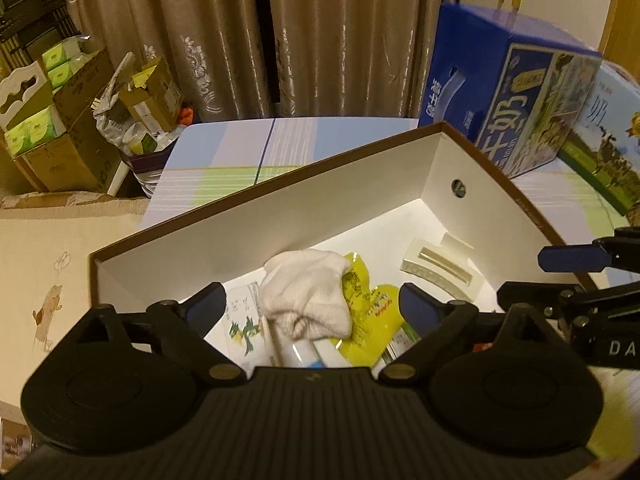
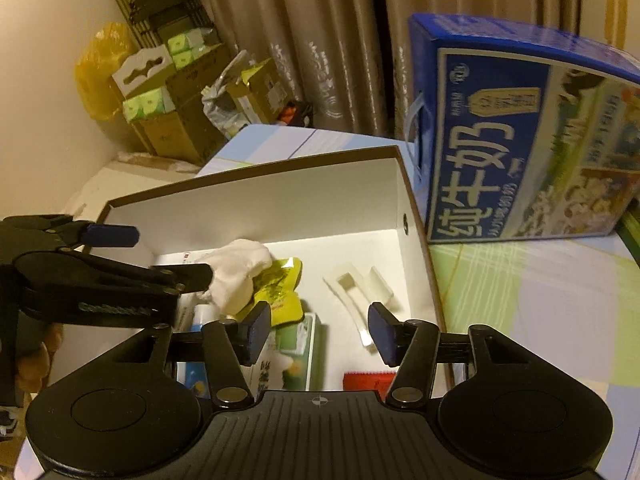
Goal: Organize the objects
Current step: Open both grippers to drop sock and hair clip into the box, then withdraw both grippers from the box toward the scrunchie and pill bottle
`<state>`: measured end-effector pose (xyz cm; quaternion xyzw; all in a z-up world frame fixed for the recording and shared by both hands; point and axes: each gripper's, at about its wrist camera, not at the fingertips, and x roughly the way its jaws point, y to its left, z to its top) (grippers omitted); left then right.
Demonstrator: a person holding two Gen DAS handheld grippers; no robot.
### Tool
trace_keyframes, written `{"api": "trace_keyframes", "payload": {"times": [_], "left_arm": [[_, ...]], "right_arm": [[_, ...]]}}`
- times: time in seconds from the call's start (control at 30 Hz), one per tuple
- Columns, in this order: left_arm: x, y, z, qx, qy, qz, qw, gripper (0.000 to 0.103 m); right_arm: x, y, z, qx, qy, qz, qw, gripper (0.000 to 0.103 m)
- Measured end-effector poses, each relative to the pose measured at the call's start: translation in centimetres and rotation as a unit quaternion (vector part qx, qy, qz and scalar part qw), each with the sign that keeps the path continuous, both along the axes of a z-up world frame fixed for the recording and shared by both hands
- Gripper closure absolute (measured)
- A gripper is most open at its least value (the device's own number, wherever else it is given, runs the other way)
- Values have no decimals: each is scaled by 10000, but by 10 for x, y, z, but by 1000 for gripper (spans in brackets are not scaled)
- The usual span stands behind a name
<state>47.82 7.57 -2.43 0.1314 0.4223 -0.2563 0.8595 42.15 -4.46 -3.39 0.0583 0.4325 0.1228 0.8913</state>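
A brown-rimmed white box [image 1: 248, 240] [image 2: 280, 200] lies open on the table. Inside lie a bunched white sock [image 1: 308, 296] [image 2: 236, 272], a yellow-green pouch [image 1: 372, 304] [image 2: 280, 284], a white plastic clip [image 1: 440, 268] [image 2: 360, 288], tubes, a green-and-white carton [image 2: 300, 344] and a red packet [image 2: 366, 380]. My left gripper [image 1: 314, 306] [image 2: 160, 252] hovers open over the sock, with nothing between its fingers. My right gripper [image 2: 320, 332] [image 1: 536, 276] is open too, above the box's near right part, empty.
A blue milk carton case [image 1: 512, 112] [image 2: 520, 152] stands right behind the box, with another printed case [image 1: 600, 144] beside it. Cardboard boxes with green tissue packs [image 1: 52, 120] [image 2: 168, 92] pile up at the far left by the curtains. A checked tablecloth [image 2: 520, 300] covers the table.
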Motion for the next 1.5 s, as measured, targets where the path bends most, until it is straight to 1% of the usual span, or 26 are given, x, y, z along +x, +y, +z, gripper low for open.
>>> {"api": "trace_keyframes", "payload": {"times": [0.3,0.43,0.53,0.7,0.93,1.17,1.27,1.5], "left_arm": [[-41,29,24,-172,63,256,9995,10],[-66,43,31,-246,115,331,9991,10],[-85,50,31,-255,202,365,9988,10],[-116,60,30,-297,333,399,9982,10],[-154,67,32,-363,416,382,9977,10],[-188,70,34,-395,461,332,9976,10],[-201,73,34,-407,489,318,9975,10],[-226,74,29,-342,575,300,9973,10]], "right_arm": [[-35,-7,11,226,-55,-381,9990,50],[-56,-9,12,329,-33,-524,9981,50],[-72,-13,14,446,6,-627,9970,50],[-100,-14,17,492,16,-705,9963,50],[-139,-18,24,585,-18,-777,9953,50],[-176,-32,26,1008,72,-967,9902,50],[-191,-37,25,1121,182,-1056,9879,50],[-225,-51,19,1463,284,-1130,9824,50]]}}
